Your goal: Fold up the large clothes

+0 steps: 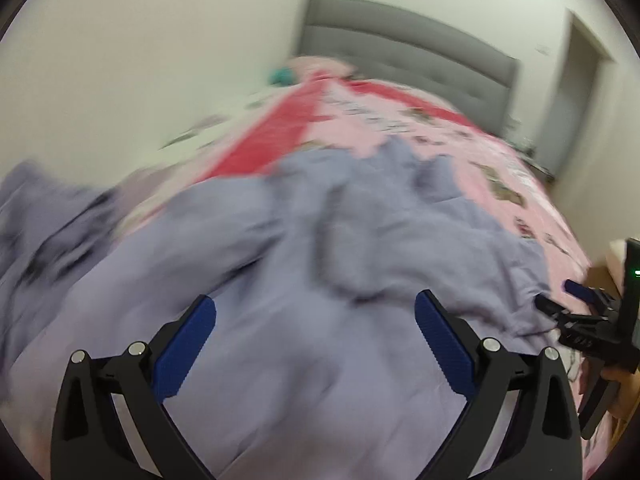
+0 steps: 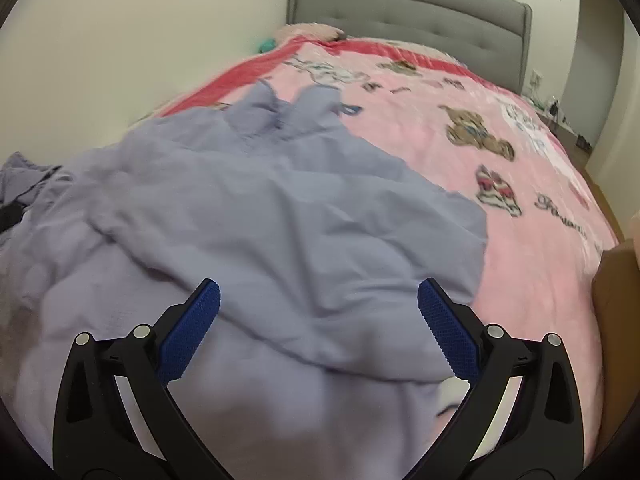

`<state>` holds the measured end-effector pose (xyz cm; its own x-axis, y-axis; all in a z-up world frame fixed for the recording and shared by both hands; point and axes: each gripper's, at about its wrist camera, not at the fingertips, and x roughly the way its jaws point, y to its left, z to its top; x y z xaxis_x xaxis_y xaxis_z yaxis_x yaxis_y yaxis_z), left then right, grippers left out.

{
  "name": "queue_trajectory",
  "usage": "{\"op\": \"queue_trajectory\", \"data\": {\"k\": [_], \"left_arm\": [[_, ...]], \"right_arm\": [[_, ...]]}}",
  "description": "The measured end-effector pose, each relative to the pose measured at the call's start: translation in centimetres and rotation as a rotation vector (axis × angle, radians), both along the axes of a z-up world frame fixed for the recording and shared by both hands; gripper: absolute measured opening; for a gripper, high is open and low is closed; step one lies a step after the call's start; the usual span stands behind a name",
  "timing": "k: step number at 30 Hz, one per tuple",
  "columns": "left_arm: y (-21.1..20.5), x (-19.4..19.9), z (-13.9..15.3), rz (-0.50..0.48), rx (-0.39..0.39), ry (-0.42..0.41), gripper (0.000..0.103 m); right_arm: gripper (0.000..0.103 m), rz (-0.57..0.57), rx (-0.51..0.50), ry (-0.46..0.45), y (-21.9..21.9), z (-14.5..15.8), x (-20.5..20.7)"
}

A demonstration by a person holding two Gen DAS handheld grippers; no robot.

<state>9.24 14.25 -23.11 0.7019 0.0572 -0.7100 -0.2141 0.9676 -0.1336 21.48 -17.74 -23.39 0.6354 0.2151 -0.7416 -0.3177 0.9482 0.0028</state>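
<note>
Left wrist view: my left claw (image 1: 315, 312) hangs over the lavender garment (image 1: 320, 280), jaws spread wide apart w/ nothing clamped btwn the blue pads (image 1: 184, 348). The garment lies rumpled across the near part of the pink blanket (image 1: 460, 148), well short of the grey headboard (image 1: 404, 68), which stands at the far end of the bed. More lavender cloth bunches up at the left edge, blurred. A red band (image 1: 276, 132) of the blanket runs from the garment toward the headboard. My right claw (image 1: 560, 296) pokes in at the right edge, just beside the garment's right hem; whether it touches the cloth I cannot tell.

Right wrist view: my right claw (image 2: 319, 304) is likewise spread wide, pads (image 2: 448, 332) empty, hovering above the garment (image 2: 260, 220). The cloth is doubled over itself, its upper layer creased, w/ two narrow ends pointing toward the headboard (image 2: 408, 12). To the garment's right the blanket (image 2: 540, 260) lies bare, teddy-bear print (image 2: 476, 132) showing about halfway to the headboard.
</note>
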Motion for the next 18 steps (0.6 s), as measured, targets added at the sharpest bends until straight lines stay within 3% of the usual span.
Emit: {"op": "queue_trajectory", "data": {"k": [3, 5, 9, 11, 14, 18], "left_arm": [[4.1, -4.4, 0.0, 0.103, -0.023, 0.067, 0.098], [7.4, -7.7, -0.4, 0.257, -0.017, 0.106, 0.098], [16.0, -13.6, -3.5, 0.597, -0.254, 0.126, 0.098], [18.4, -14.9, -5.4, 0.696, -0.343, 0.124, 0.098], [20.3, -16.1, -7.8, 0.773, -0.383, 0.104, 0.098], [20.5, -14.9, -9.4, 0.741, -0.455, 0.069, 0.098]], "right_arm": [[0.095, 0.064, -0.019, 0.008, 2.9, 1.3, -1.8], [0.095, 0.124, -0.041, 0.012, 5.3, 2.2, -3.4], [0.095, 0.202, -0.065, 0.035, 8.8, 3.1, -5.8], [0.095, 0.24, -0.071, 0.054, 10.5, 3.2, -6.7], [0.095, 0.27, -0.1, 0.079, 12.7, 2.8, -7.5], [0.095, 0.27, -0.114, 0.095, 15.3, 2.7, -8.1]]}}
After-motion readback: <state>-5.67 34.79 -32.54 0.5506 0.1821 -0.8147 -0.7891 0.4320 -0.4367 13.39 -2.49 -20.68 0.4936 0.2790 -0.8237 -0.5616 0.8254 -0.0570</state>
